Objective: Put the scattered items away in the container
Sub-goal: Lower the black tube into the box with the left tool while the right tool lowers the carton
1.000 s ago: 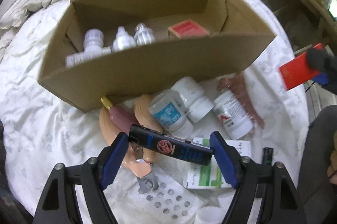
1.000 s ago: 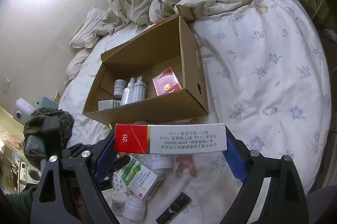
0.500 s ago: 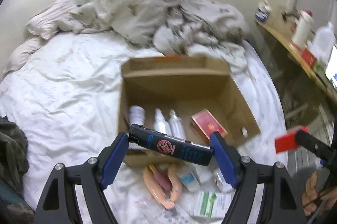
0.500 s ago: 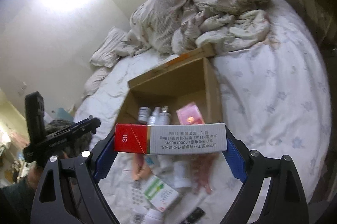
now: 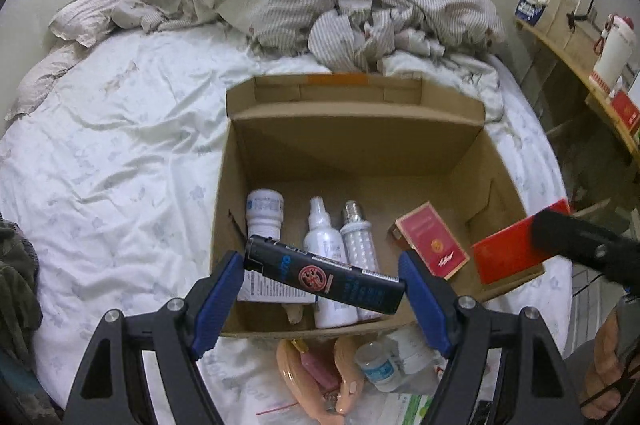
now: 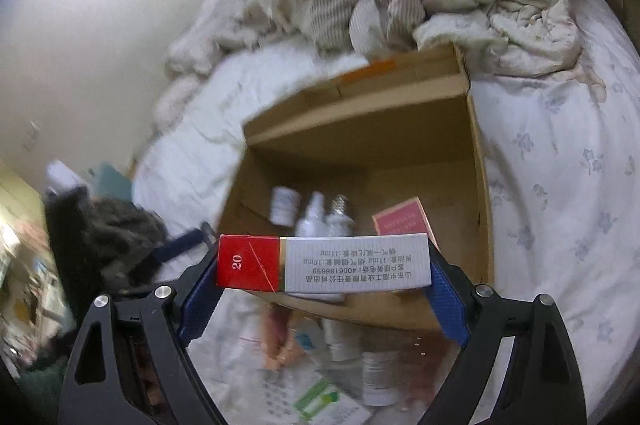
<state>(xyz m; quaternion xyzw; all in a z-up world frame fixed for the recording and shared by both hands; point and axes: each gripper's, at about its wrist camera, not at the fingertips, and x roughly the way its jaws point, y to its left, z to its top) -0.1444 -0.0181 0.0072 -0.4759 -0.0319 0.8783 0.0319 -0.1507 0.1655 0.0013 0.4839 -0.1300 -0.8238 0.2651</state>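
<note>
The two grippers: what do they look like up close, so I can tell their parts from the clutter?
Both look alike. The left gripper and right gripper each have two black angular arms with cut-out openings and round silver screws. The fingers carry ribbed blue pads. No cables or markings show on them.

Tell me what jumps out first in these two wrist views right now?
Each gripper is clamped on something above the open cardboard box: the left gripper holds a black lighter crosswise, the right gripper a red-and-white carton. In the box lie a white bottle, spray bottle, bulb and red pack.
</note>
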